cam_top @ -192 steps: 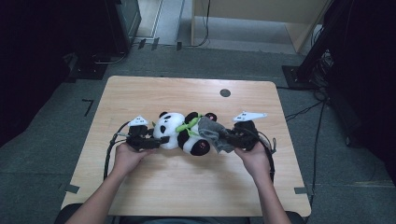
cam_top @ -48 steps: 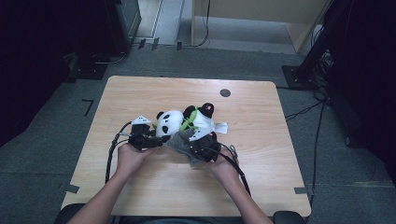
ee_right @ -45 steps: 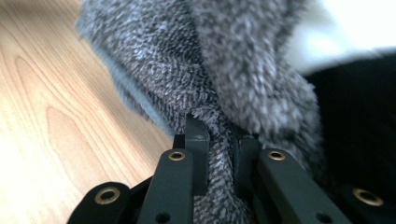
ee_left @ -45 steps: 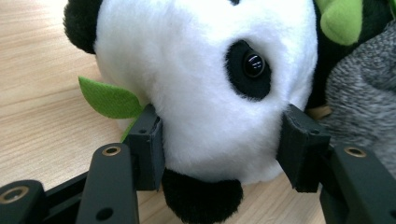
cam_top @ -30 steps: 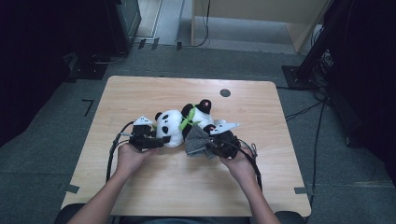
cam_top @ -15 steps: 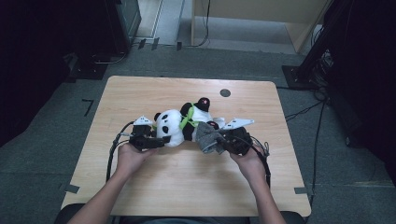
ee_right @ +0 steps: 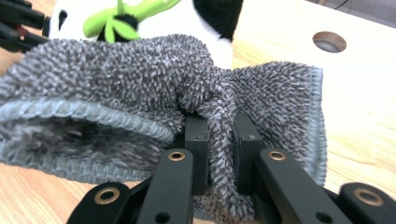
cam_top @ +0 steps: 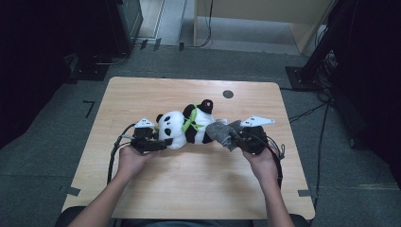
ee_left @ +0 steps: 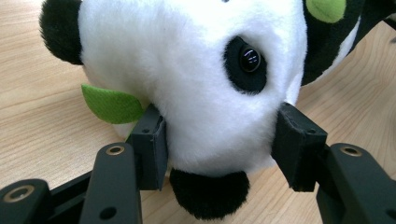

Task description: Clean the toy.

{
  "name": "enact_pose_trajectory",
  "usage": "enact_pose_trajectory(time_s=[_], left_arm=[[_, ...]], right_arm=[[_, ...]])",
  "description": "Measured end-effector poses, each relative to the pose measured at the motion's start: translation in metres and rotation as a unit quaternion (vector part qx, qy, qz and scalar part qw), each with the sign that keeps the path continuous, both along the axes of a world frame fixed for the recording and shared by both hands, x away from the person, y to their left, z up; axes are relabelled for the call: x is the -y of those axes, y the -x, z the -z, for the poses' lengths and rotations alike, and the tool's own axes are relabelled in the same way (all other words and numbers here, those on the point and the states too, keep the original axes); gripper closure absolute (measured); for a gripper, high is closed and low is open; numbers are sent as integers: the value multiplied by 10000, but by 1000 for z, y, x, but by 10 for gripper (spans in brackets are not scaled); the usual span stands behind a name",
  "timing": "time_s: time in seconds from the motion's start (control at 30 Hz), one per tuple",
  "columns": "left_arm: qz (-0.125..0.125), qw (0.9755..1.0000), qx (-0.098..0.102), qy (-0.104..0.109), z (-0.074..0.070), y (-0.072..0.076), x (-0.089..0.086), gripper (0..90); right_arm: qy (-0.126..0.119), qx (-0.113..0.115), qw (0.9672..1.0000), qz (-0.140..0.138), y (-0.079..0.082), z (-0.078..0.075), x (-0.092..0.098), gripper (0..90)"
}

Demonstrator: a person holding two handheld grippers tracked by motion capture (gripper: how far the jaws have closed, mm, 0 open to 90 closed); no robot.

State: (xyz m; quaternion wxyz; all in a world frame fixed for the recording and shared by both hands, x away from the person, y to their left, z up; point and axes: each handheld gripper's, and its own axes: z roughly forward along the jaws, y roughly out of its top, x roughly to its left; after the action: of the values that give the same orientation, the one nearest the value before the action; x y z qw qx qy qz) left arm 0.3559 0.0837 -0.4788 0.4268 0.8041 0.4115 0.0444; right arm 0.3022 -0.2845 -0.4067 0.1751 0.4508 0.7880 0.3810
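A black and white plush panda (cam_top: 185,127) with a green ribbon lies on its side in the middle of the wooden table (cam_top: 156,94). My left gripper (cam_top: 153,141) is shut on the panda's head (ee_left: 196,79), its pads (ee_left: 152,144) pressed into the white fur on both sides. My right gripper (cam_top: 236,137) is shut on a grey fluffy cloth (cam_top: 223,132), which touches the panda's rear end. In the right gripper view the grey cloth (ee_right: 140,88) bunches between the two jaws, with the panda (ee_right: 140,18) just behind it.
A small round hole (cam_top: 228,93) sits in the table near its far edge. Cables trail from both grippers over the table. Dark equipment and a wooden cabinet stand on the floor beyond the table.
My right gripper has carried the grey cloth to the right along the panda's body, from its middle to its rear end. The left gripper and the panda's head stayed in place.
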Motion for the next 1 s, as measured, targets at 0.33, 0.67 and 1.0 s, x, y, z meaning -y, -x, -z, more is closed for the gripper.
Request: enact_pose_trajectory(time_s=[0.33,0.67,1.0], left_arm=[[77,10000,61,0,1,0,-1,445],[116,9999,107,-30,1,-1,-3,446],[177,9998,72,31,0,-4,-6,445]], right_arm=[[-104,121,9995,259,-1,-5,14,818],[-82,104,9980,625,-2,-5,31,818],[-61,55,9974,722,-10,1,37,816]])
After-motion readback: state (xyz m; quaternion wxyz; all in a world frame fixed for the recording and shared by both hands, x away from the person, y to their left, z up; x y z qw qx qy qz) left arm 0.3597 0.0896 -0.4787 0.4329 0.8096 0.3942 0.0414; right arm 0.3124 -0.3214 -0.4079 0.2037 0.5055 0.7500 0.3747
